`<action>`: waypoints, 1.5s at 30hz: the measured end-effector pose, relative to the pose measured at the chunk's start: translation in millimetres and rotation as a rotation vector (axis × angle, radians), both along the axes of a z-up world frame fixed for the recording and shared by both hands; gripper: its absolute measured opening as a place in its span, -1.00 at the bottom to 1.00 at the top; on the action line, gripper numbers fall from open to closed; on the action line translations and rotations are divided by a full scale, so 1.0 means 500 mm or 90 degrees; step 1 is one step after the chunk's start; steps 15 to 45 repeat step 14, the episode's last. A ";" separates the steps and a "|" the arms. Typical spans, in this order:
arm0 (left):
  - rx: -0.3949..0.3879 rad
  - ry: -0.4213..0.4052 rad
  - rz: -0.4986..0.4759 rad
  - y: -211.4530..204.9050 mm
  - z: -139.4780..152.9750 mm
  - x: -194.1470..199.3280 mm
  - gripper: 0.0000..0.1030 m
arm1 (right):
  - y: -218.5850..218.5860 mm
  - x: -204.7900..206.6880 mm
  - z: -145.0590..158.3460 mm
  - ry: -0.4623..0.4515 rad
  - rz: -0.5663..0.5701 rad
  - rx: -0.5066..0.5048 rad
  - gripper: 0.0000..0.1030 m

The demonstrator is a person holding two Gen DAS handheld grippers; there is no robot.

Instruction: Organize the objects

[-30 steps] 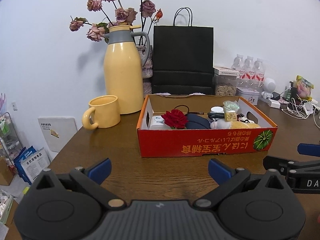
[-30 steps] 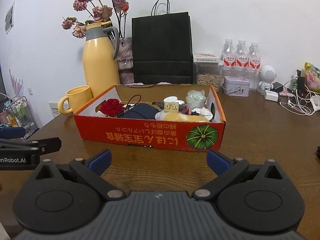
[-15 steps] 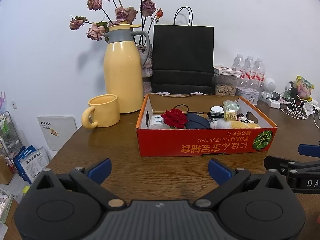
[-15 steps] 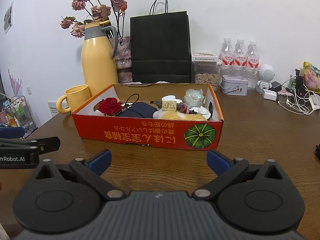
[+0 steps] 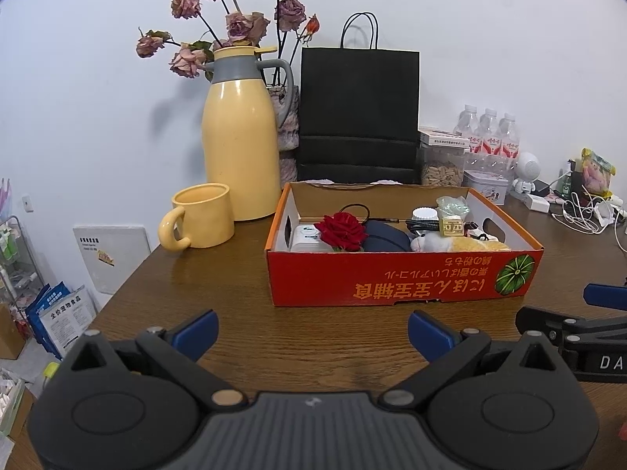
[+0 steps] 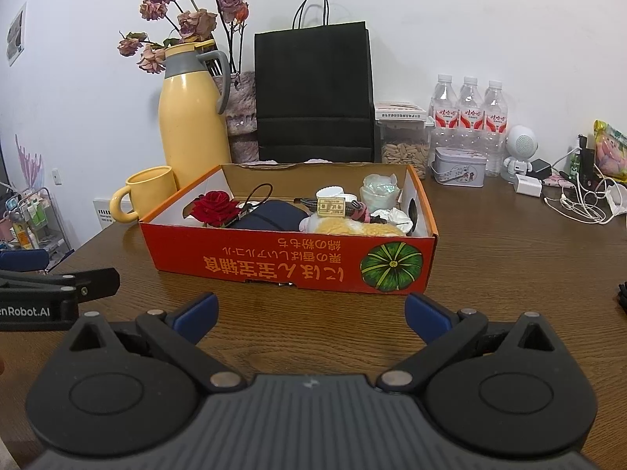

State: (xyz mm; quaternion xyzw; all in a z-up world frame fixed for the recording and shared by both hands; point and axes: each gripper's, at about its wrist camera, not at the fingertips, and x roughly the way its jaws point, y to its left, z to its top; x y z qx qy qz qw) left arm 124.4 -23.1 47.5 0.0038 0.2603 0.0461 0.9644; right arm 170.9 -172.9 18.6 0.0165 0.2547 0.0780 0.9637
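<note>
A red cardboard box point(image 5: 392, 280) point(image 6: 298, 264) stands on the wooden table, open at the top. It holds a red rose point(image 5: 341, 231) point(image 6: 214, 207), a dark blue pouch point(image 5: 386, 235) point(image 6: 274, 215), a white device point(image 5: 305, 237), a small yellow tag block point(image 5: 451, 228) point(image 6: 331, 205), a yellow plush piece point(image 6: 352, 228) and other small items. My left gripper point(image 5: 311, 335) is open and empty, low over the table in front of the box. My right gripper point(image 6: 309, 315) is open and empty, just short of the box's front wall.
A yellow mug point(image 5: 200, 217) and a yellow thermos jug point(image 5: 239, 145) with dried roses stand left of the box. A black paper bag point(image 5: 358, 113) stands behind it. Water bottles point(image 6: 466, 117), a tin point(image 6: 458, 172) and cables point(image 6: 580, 207) lie at the right. The table's left edge drops off.
Both grippers have crept slightly, so the box sits a little differently in each view. Both stay open and empty.
</note>
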 end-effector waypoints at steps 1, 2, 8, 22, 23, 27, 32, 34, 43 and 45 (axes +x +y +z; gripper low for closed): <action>0.000 0.000 0.000 0.001 0.000 0.000 1.00 | 0.000 0.000 0.000 0.000 0.000 0.000 1.00; 0.000 0.000 0.000 0.001 0.000 0.000 1.00 | 0.000 0.000 0.000 0.001 0.000 -0.001 1.00; 0.000 0.002 0.001 0.001 -0.001 0.000 1.00 | 0.002 0.000 -0.002 0.002 0.001 -0.004 1.00; -0.003 0.000 -0.003 0.000 -0.002 -0.001 1.00 | 0.004 0.001 -0.003 0.003 0.000 -0.005 1.00; -0.003 0.000 -0.003 0.000 -0.002 -0.001 1.00 | 0.004 0.001 -0.003 0.003 0.000 -0.005 1.00; -0.003 0.000 -0.003 0.000 -0.002 -0.001 1.00 | 0.004 0.001 -0.003 0.003 0.000 -0.005 1.00; -0.003 0.000 -0.003 0.000 -0.002 -0.001 1.00 | 0.004 0.001 -0.003 0.003 0.000 -0.005 1.00; -0.003 0.000 -0.003 0.000 -0.002 -0.001 1.00 | 0.004 0.001 -0.003 0.003 0.000 -0.005 1.00; -0.003 0.000 -0.003 0.000 -0.002 -0.001 1.00 | 0.004 0.001 -0.003 0.003 0.000 -0.005 1.00; -0.003 0.000 -0.003 0.000 -0.002 -0.001 1.00 | 0.004 0.001 -0.003 0.003 0.000 -0.005 1.00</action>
